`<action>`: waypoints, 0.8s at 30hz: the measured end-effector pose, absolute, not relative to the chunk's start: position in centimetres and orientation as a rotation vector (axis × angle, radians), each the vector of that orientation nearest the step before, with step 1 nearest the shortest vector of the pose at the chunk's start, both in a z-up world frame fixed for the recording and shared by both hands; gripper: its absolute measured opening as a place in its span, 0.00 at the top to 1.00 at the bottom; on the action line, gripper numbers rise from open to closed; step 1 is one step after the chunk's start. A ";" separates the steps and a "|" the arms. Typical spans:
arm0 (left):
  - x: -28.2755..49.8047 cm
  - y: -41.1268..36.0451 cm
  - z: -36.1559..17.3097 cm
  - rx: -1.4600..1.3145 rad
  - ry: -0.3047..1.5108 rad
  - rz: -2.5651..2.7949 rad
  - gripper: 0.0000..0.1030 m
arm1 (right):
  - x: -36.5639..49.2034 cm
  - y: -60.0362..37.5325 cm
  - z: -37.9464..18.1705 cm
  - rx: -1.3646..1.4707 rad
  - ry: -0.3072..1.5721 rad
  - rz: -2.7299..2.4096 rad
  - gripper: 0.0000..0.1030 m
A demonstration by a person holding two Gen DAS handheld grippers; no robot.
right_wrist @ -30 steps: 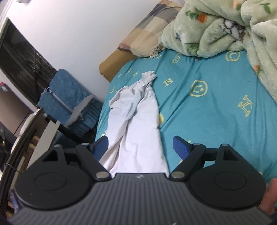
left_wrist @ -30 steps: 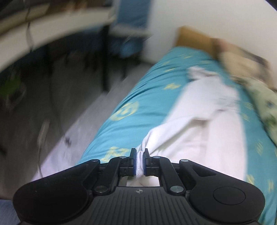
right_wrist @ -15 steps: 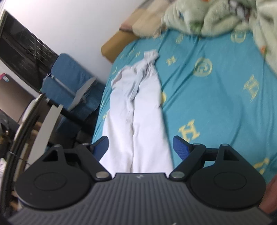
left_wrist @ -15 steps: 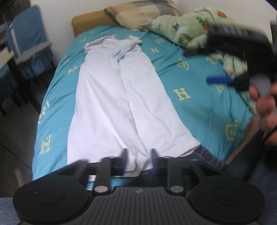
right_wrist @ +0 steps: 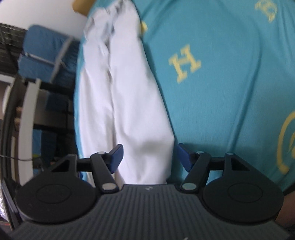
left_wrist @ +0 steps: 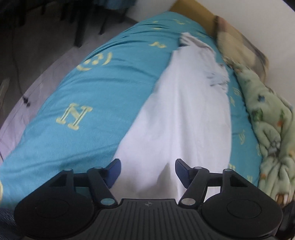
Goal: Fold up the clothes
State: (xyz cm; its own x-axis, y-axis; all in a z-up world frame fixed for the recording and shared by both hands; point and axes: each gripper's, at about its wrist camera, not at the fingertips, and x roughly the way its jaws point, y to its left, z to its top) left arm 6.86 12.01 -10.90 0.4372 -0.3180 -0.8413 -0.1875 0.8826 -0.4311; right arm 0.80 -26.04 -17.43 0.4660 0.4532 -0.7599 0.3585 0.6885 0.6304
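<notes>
Bed with teal sheet, yellow letter and smiley print, fills most of both views. White garment laid lengthwise on the bed: centre to upper right in the left wrist view, left of centre in the right wrist view, near end running down under the tongs in both. Looks like long trousers, two lengths side by side with a seam fold between; far end bunched and wrinkled near the top of frame. Both views motion-blurred.

Green patterned blanket heaped along the right edge of the left view, close beside the garment's right side with a narrow strip of sheet between. Plaid pillow above it, upper right, against a tan headboard. Grey floor upper left with dark chair legs at the top edge.

Blue padded chair upper left in the right view, dark desk frame below it, left of the bed.

Left tongs, bottom centre: spread and opening, white cloth between the blue pads, not pinched. Right tongs, bottom centre: spread but closing, garment's near end between the pads, right pad just past the cloth's edge, no clamp seen. Bit of a hand at the lower right edge.
</notes>
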 end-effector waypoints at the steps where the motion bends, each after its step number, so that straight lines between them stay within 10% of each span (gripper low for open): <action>1: 7.0 11.9 -11.4 -0.500 1.145 -0.057 0.35 | 0.8 -25.4 -17.5 0.825 1.137 0.078 0.37; 5: 7.2 11.4 -12.5 -0.415 1.207 0.031 0.29 | 0.3 -23.7 -17.4 0.789 1.167 0.108 0.39; 9: 7.7 11.1 -12.8 -0.374 1.246 0.021 0.15 | -0.4 -23.0 -17.1 0.755 1.180 0.089 0.62; 24: 7.0 12.5 -13.3 -0.530 1.236 -0.010 0.30 | -1.0 -24.1 -16.7 0.784 1.150 0.033 0.78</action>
